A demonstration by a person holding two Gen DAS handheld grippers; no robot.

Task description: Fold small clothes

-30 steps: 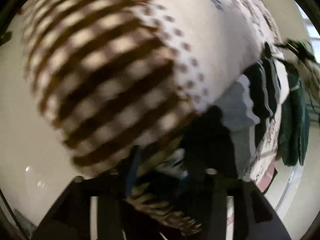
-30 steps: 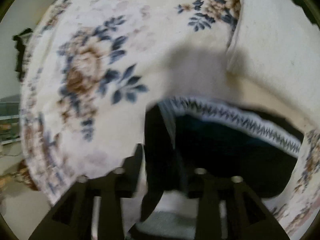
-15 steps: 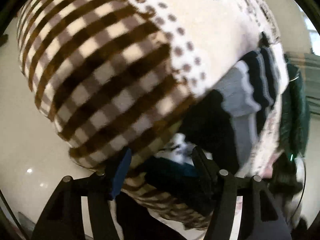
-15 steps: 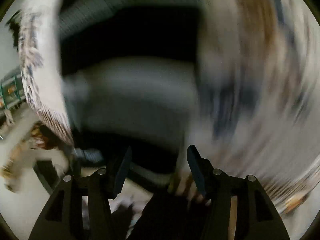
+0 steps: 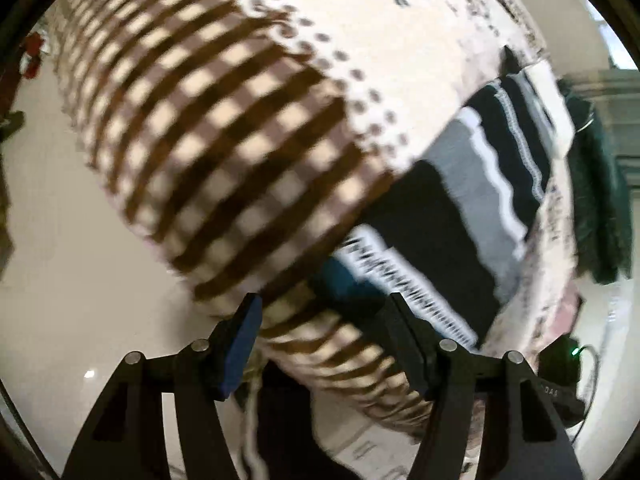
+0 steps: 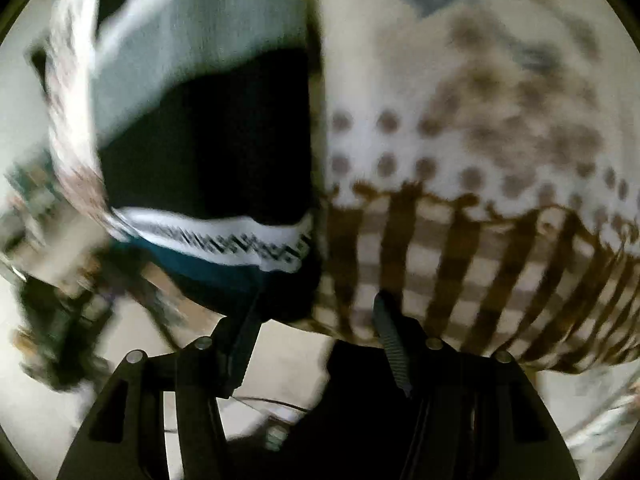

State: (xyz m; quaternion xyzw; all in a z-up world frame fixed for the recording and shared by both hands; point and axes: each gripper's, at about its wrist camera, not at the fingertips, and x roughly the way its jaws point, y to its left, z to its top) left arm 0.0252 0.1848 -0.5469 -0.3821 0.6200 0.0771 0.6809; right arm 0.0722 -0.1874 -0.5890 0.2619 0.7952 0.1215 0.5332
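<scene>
Left gripper [image 5: 324, 320]: we find its jaws standing apart, nothing pinched; the near edge of the checked cloth [image 5: 224, 136] shows through the gap between the fingers, though we cannot tell whether it touches them.
Right gripper [image 6: 316, 316]: we see its jaws parted too, gripping nothing — the hem of the striped garment [image 6: 208, 160] sits just beyond the tips.
Striped garment: black, grey and white bands with a zigzag white border and a teal edge; it lies on the bed, just right of the checked cloth in the left wrist view [image 5: 460, 208].
Checked cloth: brown and cream squares, dotted border on its far side; we see it at right in the right wrist view [image 6: 480, 248].
Floral bedcover [image 5: 440, 32]: pale, spread beneath both pieces.
Floor [image 5: 72, 264]: pale, glossy — left of the bed.
Dark green clothing [image 5: 600, 200]: hanging at far right.
Picture quality: the right wrist view is blurred.
</scene>
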